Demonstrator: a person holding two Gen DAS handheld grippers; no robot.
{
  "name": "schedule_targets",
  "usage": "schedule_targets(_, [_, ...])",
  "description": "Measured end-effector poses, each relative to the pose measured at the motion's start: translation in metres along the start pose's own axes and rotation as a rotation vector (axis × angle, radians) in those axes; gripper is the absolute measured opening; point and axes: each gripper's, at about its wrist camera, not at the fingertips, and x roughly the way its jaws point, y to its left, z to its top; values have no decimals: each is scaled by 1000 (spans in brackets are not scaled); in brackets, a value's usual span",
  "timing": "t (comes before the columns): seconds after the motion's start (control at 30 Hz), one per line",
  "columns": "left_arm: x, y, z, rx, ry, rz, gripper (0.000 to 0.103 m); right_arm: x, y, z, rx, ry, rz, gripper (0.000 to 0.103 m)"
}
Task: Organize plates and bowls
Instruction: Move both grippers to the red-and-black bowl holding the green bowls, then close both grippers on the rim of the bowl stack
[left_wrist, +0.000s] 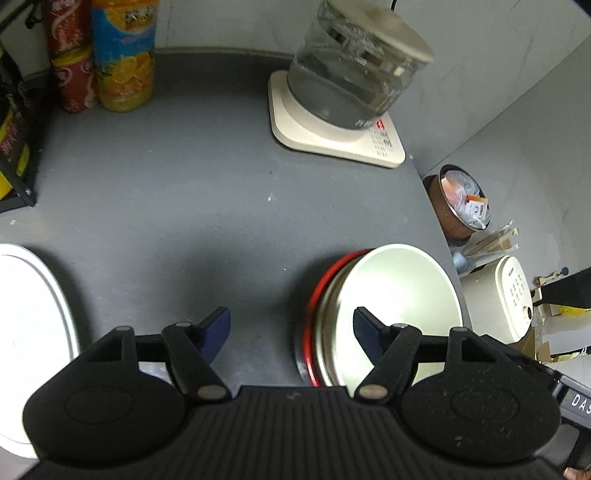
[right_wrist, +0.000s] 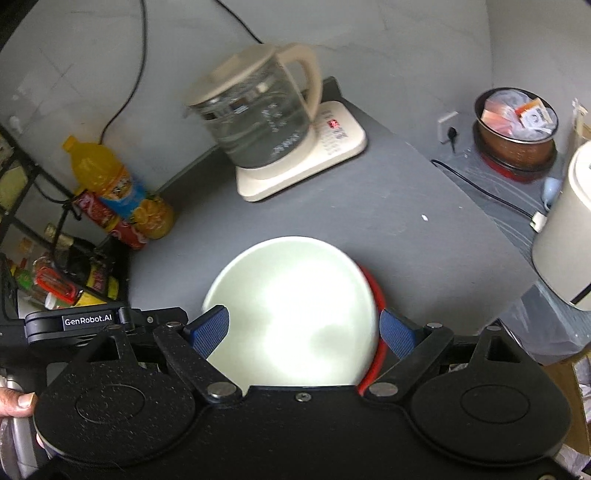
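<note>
The right gripper (right_wrist: 301, 328) stands wide open astride the white bowl (right_wrist: 295, 310), which sits in a red-rimmed bowl (right_wrist: 378, 295). The left gripper (left_wrist: 291, 330) hangs open, empty. Next, presumably: close on the stack.

Grey table (left_wrist: 177, 192): plates (left_wrist: 391, 314), kettle base (left_wrist: 332, 136), bottles (left_wrist: 122, 55).

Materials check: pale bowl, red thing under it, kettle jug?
Pale bowl: likely glazed ceramic or melamine; smooth cream surface with bright glare.
Red dish beneath it: glossy red rim, plastic or glazed ceramic, can't tell which.
Kettle jug: clear glass body, going by its transparency and reflections, with cream lid and handle that look like matte plastic.
</note>
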Motion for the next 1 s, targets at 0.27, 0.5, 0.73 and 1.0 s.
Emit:
schedule_targets(0.27, [39,-13,2,-16,76,56,71,23,-30,0,35,53,-23,88])
schedule_targets(0.5, [64,-17,0,-18,104,102,68,57,-50,-1,94,133,-15,70])
schedule_targets(0.73, [88,-14,-5,-52,159,94,58,85,-56,-13,115,192,-17,56])
schedule_targets(1.0, [96,-16,-6,-27,170,32,42,95,-56,-24,148,177,20,49])
